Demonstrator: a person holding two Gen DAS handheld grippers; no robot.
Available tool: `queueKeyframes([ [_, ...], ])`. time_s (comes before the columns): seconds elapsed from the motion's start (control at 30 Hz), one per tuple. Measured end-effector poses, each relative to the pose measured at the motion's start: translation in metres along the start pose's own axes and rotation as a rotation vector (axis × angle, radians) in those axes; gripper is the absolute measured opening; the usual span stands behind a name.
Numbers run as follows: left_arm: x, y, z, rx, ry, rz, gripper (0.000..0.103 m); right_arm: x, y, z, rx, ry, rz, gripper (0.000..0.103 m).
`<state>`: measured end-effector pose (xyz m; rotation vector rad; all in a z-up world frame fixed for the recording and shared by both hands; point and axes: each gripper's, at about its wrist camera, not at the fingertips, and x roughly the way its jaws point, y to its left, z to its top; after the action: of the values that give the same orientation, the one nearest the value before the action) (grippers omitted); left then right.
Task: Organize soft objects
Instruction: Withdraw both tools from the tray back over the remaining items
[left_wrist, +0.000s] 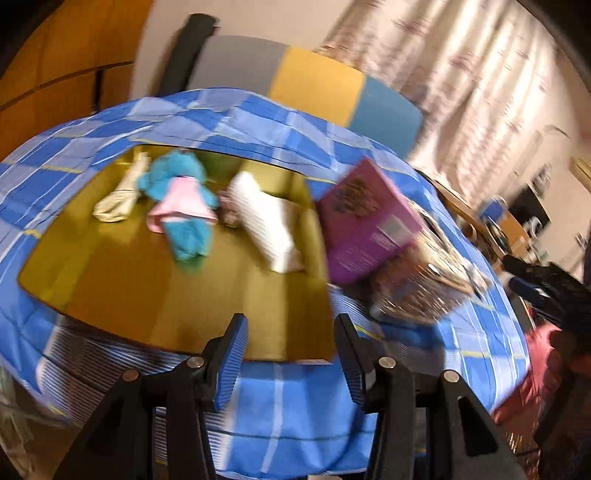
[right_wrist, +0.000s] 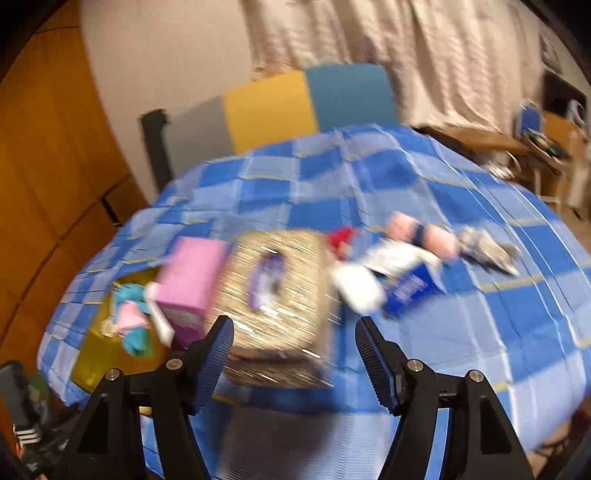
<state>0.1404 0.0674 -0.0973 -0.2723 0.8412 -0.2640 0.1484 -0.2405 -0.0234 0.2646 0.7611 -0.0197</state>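
Both tools — left (left_wrist: 291, 360), right (right_wrist: 295, 360) — gape apart, holding nothing.

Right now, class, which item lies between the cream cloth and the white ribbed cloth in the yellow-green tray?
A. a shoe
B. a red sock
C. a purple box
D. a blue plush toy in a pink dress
D: in the left wrist view the blue plush toy lies in the tray, between the cream cloth and the white ribbed cloth.
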Motion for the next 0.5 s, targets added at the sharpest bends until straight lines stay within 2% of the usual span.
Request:
queueKeyframes([
  [0.13, 0.001, -0.025, -0.014, 0.045, 0.015, -0.037, 0.049, 0.003, -0.052, -0.018, 0.072, 0.059, -0.06, 0.069],
  [0.3, 0.007, -0.061, -0.029, 0.115, 0.056, -0.079, 0.049, 0.008, -0.097, -0.039, 0.107, 0.103, -0.113, 0.069],
  [0.5, 0.017, -0.102, -0.043, 0.215, 0.105, -0.109, 0.049, 0.019, -0.138, -0.051, 0.165, 0.131, -0.105, 0.069],
])
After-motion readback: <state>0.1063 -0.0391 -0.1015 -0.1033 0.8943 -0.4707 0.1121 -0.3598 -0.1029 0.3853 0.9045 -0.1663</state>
